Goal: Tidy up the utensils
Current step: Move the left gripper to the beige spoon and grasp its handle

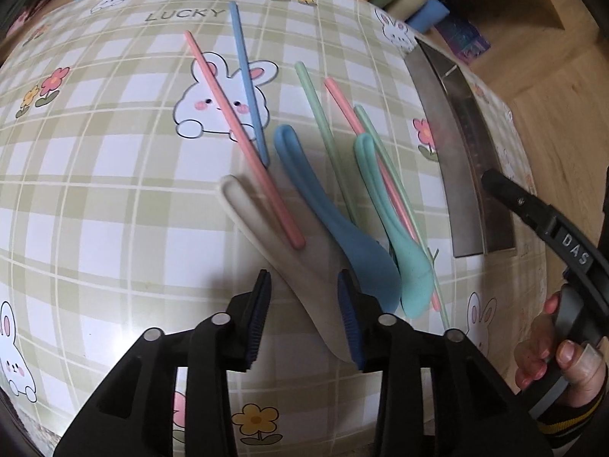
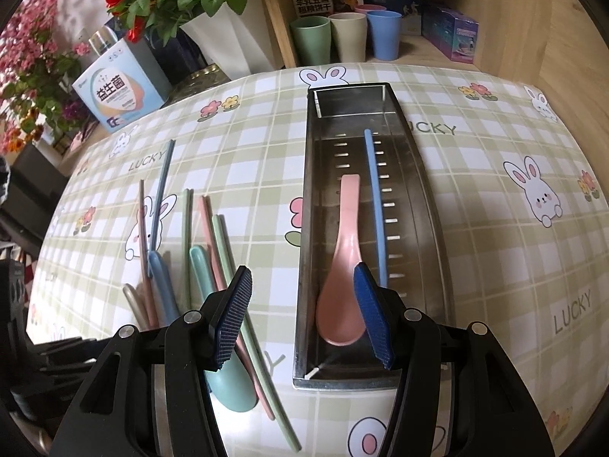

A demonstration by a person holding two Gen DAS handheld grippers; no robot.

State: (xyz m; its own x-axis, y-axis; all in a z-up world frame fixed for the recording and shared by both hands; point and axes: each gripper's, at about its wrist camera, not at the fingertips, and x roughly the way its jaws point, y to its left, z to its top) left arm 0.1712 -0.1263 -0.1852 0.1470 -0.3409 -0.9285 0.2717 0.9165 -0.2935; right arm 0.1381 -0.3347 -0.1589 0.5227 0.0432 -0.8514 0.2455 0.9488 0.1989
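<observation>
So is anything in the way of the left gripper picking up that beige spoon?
Partly. A pink chopstick lies across the beige spoon on its handle end. The bowl end sits already between the open pads of the left gripper, with nothing on top there. The blue spoon lies close beside it.

A home: bunny-print tablecloth [image 2: 495, 228], flower vase [image 2: 224, 38], cups [image 2: 348, 36] on a wooden shelf [image 2: 514, 38]
</observation>
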